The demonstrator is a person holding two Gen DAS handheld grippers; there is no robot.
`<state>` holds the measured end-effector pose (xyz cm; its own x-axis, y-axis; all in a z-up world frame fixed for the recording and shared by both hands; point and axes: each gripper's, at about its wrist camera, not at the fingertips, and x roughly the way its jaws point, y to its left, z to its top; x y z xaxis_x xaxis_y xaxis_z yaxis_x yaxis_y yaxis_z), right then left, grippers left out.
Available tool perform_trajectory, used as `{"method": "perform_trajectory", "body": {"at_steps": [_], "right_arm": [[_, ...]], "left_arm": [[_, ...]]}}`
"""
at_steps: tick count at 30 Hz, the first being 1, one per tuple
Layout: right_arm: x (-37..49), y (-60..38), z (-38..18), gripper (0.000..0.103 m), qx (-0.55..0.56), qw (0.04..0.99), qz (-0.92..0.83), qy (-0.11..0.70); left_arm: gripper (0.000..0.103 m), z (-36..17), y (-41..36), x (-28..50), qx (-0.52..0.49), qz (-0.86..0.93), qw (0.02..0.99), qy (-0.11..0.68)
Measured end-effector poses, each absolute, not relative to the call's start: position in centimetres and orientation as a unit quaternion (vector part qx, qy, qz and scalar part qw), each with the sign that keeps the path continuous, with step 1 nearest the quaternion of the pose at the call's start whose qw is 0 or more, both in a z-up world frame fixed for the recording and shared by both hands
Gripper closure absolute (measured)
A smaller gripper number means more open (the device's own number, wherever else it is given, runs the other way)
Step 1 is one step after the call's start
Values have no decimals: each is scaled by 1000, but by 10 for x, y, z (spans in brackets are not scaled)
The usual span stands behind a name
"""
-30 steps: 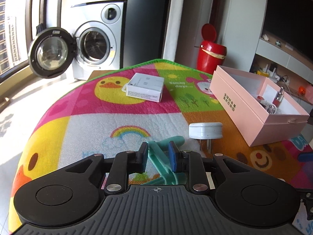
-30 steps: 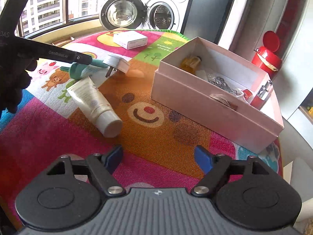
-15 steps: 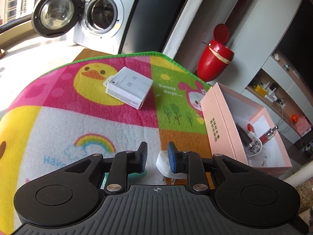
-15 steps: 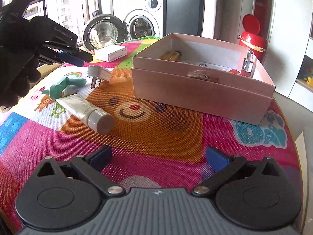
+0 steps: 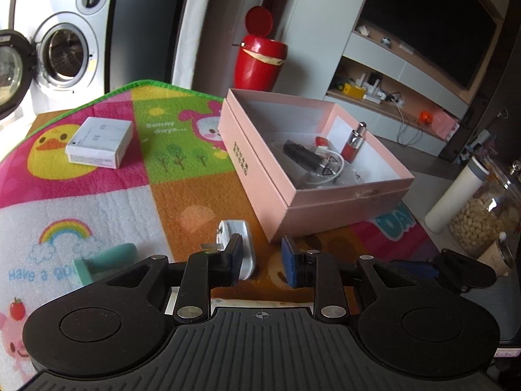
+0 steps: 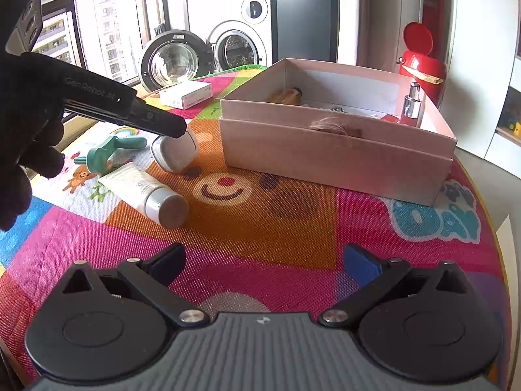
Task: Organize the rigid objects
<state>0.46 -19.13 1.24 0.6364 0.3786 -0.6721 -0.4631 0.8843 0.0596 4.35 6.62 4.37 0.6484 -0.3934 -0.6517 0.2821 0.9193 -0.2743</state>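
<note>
Since the earlier frame my left gripper [image 5: 262, 262] has widened its jaws and dropped beside the plug [image 5: 242, 244], which touches the left finger, ungripped. My right gripper [image 6: 265, 265] hovers wide apart, holding nothing. Box [image 5: 260, 176] sits just beyond on the mat [image 5: 107, 202].

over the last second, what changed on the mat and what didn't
The left gripper left the teal tool, swung right to the white plug adapter and opened; its fingers now stand open around the adapter, not closed on it. The adapter tipped from lying flat onto its edge. The right gripper stayed open, holding nothing. The pink box, tube and white carton kept their places.
</note>
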Motion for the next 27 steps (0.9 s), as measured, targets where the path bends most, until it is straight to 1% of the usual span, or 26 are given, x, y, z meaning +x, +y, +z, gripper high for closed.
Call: {"method": "perform_trajectory", "body": {"at_steps": [3, 5, 8, 11, 15, 17, 19, 21, 24, 26, 27], "right_arm": [[3, -191, 12, 0, -58, 903, 232, 356], [2, -192, 12, 0, -52, 904, 231, 355], [1, -196, 14, 0, -42, 905, 234, 352], [-2, -190, 22, 1, -55, 897, 282, 336], [-7, -160, 35, 2, -80, 877, 357, 310], [-3, -140, 33, 2, -90, 865, 371, 325], [-4, -117, 31, 8, -96, 836, 407, 355], [-12, -107, 35, 13, -90, 803, 465, 362], [-28, -102, 50, 14, -123, 816, 473, 308], [-25, -101, 60, 14, -143, 851, 424, 275], [-20, -99, 63, 17, -152, 867, 392, 266]], "left_arm": [[74, 37, 59, 30, -80, -214, 893, 388], [74, 36, 63, 16, -97, -211, 897, 377], [74, 39, 82, -2, -116, -174, 906, 367], [74, 38, 109, -15, -136, -127, 908, 374], [74, 37, 140, -28, -169, -91, 900, 391], [74, 33, 152, -31, -190, -78, 896, 395], [74, 31, 160, -33, -207, -64, 893, 394], [74, 28, 167, -36, -218, -47, 893, 391], [74, 25, 171, -39, -225, -41, 892, 390], [74, 23, 172, -39, -227, -41, 893, 387], [74, 22, 170, -39, -229, -43, 893, 385]]}}
